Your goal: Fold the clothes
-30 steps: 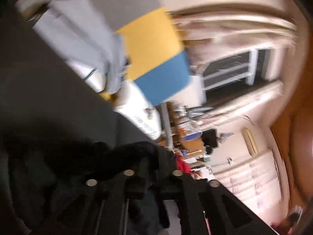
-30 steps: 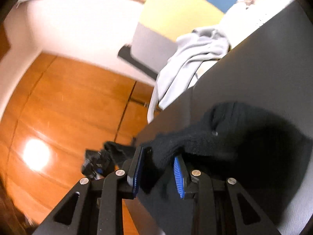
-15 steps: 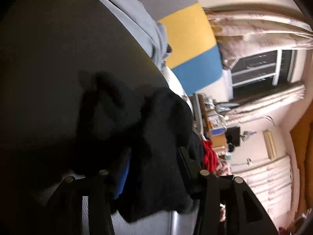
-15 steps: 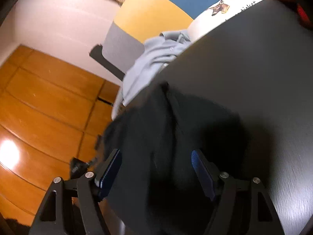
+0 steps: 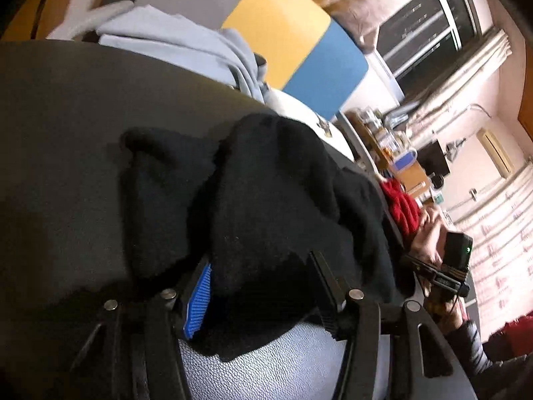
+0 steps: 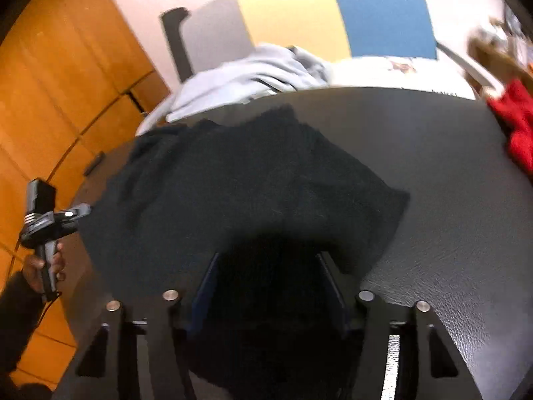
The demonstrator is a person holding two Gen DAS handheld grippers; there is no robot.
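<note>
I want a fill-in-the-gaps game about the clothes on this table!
1. The garment lying between both grippers is colored ____.
2. The pads on the left gripper are colored ____.
3. The pale blue-grey garment lies at the table's ____ edge.
4. At the right edge of the right wrist view lies a ____ cloth.

Missing words: black; blue; far; red

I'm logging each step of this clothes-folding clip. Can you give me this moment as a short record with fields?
garment in work: black knit garment, bunched on the dark table
left tongs: open, black fabric lying between the fingers
right tongs: open, fabric edge between the fingers
other clothes: light grey garment at the table's far edge; red garment at its right side
fold state: not folded flat yet
</note>
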